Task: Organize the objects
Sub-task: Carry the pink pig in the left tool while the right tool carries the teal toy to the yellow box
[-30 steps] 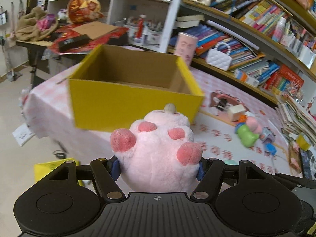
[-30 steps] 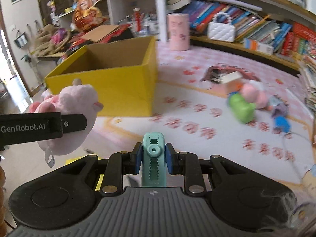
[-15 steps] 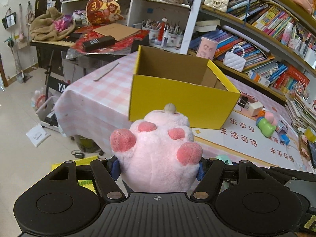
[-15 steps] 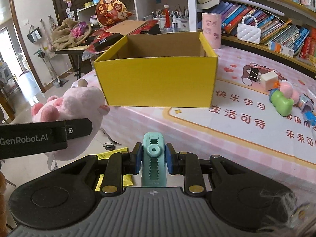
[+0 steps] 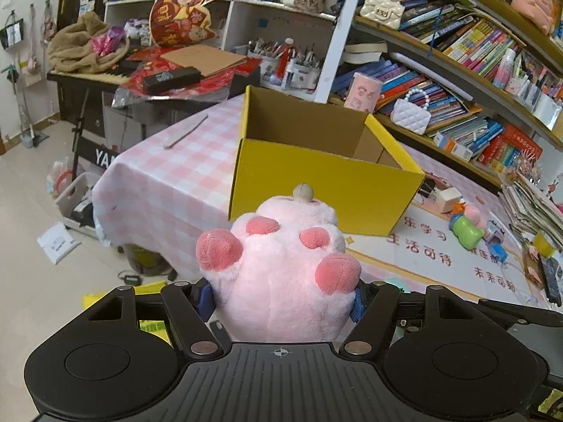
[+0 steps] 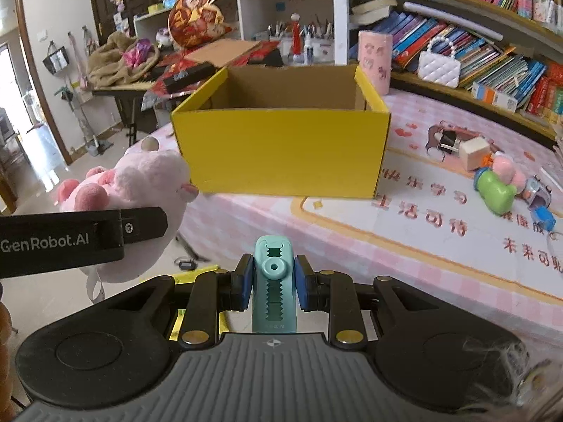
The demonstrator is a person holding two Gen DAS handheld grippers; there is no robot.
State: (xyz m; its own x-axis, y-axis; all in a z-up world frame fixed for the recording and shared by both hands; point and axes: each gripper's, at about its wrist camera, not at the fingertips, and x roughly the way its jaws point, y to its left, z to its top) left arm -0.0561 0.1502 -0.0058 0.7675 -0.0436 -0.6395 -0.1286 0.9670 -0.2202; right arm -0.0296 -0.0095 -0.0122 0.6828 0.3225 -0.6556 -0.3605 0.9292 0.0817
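Left wrist view is filled at lower centre by a pink plush paw [image 5: 281, 274], which is clamped between the blue pads of the left gripper [image 5: 283, 297]. Behind it, in the middle of the frame, an open yellow cardboard box [image 5: 323, 183] is seen standing on the pink checked tablecloth [image 5: 165, 176]. At the right edge of the frame a green and pink toy figure [image 5: 466, 227] is seen lying on the cloth, well apart from the box. In the right wrist view, a teal plastic clip [image 6: 274, 281] is held upright at lower centre, with the right gripper [image 6: 274, 283] closed on it. The plush paw is shown at middle left of that frame, and the box at upper centre, with a white quilted handbag [image 6: 440, 65] on the shelf at upper right.
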